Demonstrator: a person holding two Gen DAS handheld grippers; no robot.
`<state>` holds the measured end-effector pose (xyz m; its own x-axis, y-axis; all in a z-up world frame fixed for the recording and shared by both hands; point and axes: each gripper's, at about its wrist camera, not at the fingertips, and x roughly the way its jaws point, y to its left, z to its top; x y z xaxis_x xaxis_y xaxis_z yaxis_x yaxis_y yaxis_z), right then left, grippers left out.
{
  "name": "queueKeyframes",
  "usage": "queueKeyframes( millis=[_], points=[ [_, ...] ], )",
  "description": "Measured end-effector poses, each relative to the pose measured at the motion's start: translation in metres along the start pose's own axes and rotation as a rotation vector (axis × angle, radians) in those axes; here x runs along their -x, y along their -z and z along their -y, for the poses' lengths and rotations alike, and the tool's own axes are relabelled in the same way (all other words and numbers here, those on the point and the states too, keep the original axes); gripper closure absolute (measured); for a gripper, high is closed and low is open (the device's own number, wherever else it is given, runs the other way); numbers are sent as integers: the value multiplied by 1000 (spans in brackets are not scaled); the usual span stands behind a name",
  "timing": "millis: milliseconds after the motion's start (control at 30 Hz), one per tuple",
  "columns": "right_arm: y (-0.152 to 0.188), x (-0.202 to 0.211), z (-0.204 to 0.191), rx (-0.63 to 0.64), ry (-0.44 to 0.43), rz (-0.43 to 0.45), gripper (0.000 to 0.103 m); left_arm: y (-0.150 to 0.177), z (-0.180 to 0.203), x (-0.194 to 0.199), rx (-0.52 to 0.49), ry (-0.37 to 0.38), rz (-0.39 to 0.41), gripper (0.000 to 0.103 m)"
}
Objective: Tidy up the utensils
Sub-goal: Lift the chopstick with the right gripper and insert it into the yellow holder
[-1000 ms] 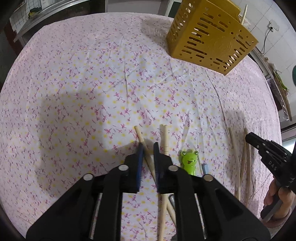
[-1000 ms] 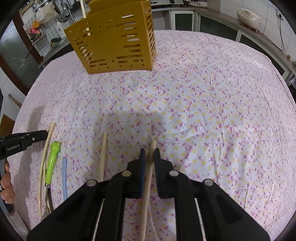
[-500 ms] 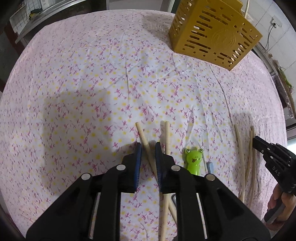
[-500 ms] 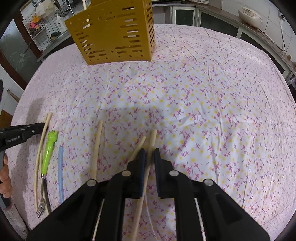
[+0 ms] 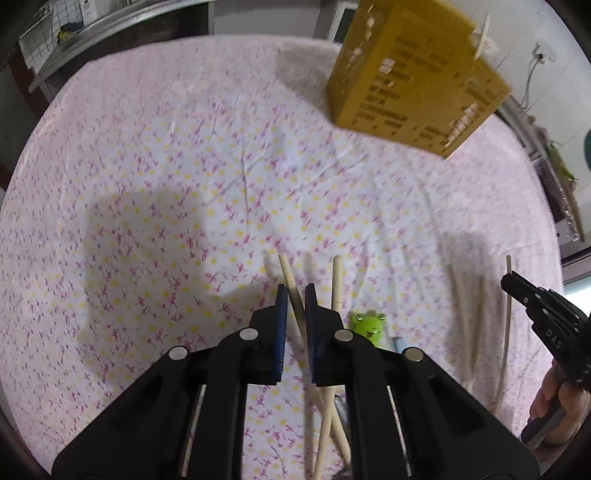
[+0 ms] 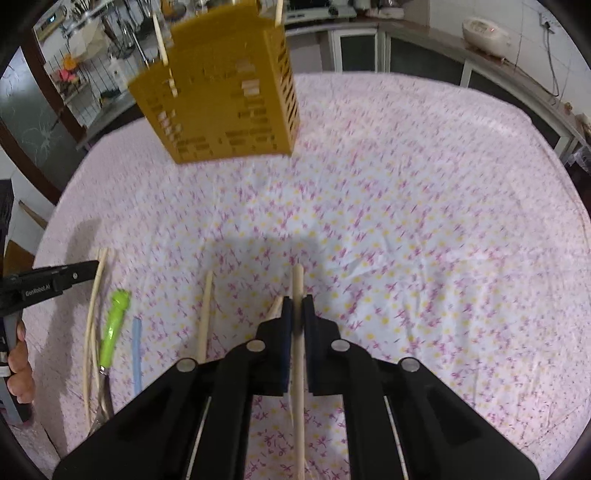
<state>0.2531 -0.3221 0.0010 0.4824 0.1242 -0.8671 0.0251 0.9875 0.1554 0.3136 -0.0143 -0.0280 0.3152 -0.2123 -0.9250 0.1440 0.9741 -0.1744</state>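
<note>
My left gripper (image 5: 294,291) is shut on a wooden chopstick (image 5: 286,273) that sticks out ahead of its pads, above the floral cloth. My right gripper (image 6: 296,302) is shut on another wooden chopstick (image 6: 297,284), held along its fingers. The yellow slotted utensil holder (image 5: 413,77) stands at the far side of the table; it also shows in the right wrist view (image 6: 221,92) with sticks in it. A green frog-handled fork (image 5: 367,325) lies just right of my left gripper and shows in the right wrist view (image 6: 114,325).
More chopsticks lie on the cloth (image 5: 335,280), (image 5: 461,306), (image 6: 205,310), (image 6: 94,291). A pale blue straw-like stick (image 6: 136,350) lies beside the fork. A counter with a rice cooker (image 6: 484,31) runs behind the table.
Both grippers have risen and tilted toward the holder, each carrying its chopstick. The holder now looks nearer and larger in both views, with motion blur.
</note>
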Motion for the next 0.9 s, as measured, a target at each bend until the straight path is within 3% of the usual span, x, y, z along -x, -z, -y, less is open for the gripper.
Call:
queueKeyframes(
  millis=[267,633,900],
  points=[
    [-19,44,2,-10,-15,179,97,-7,18,57,-71,-10,193,97],
    [-47,78,2,-48,-49,348,97,-25,36,132,-114,2,443,99],
    [-81,120,-8,-32,-58,553,97,-50,54,157,-131,59,542,99]
  ],
)
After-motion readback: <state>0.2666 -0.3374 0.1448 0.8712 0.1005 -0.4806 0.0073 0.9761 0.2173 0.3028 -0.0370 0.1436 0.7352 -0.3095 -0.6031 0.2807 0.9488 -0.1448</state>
